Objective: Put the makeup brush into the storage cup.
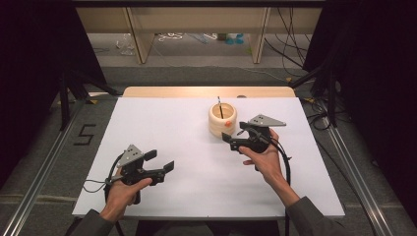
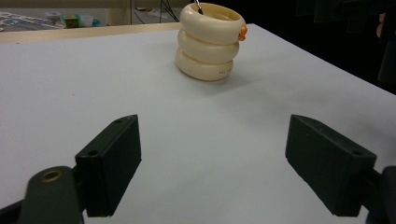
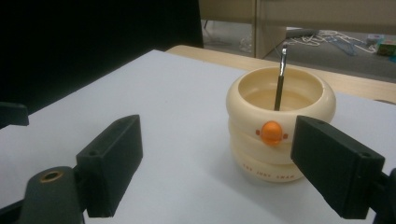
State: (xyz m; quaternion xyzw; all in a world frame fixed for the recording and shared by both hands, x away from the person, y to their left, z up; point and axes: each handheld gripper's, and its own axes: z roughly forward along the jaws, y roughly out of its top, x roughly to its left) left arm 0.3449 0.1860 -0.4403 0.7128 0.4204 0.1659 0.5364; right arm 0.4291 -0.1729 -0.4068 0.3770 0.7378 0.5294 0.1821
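A cream ringed cup [image 1: 222, 119] with an orange knob on its side stands upright on the white table [image 1: 162, 128], right of centre toward the back. A thin dark stick [image 1: 220, 106] leans inside it. In the right gripper view the cup [image 3: 280, 126] sits just ahead, with the stick [image 3: 280, 84] poking above its rim. My right gripper [image 1: 230, 139] is open, close beside the cup, nothing between its jaws. My left gripper [image 1: 160, 162] is open at the near left, empty, far from the cup [image 2: 210, 42].
A wooden strip [image 1: 206, 92] runs along the table's back edge. Beyond it are floor cables and shelf legs [image 1: 140, 34]. Metal rails [image 1: 44, 157] flank the table on both sides. A number 5 marking [image 1: 84, 134] lies on the floor at left.
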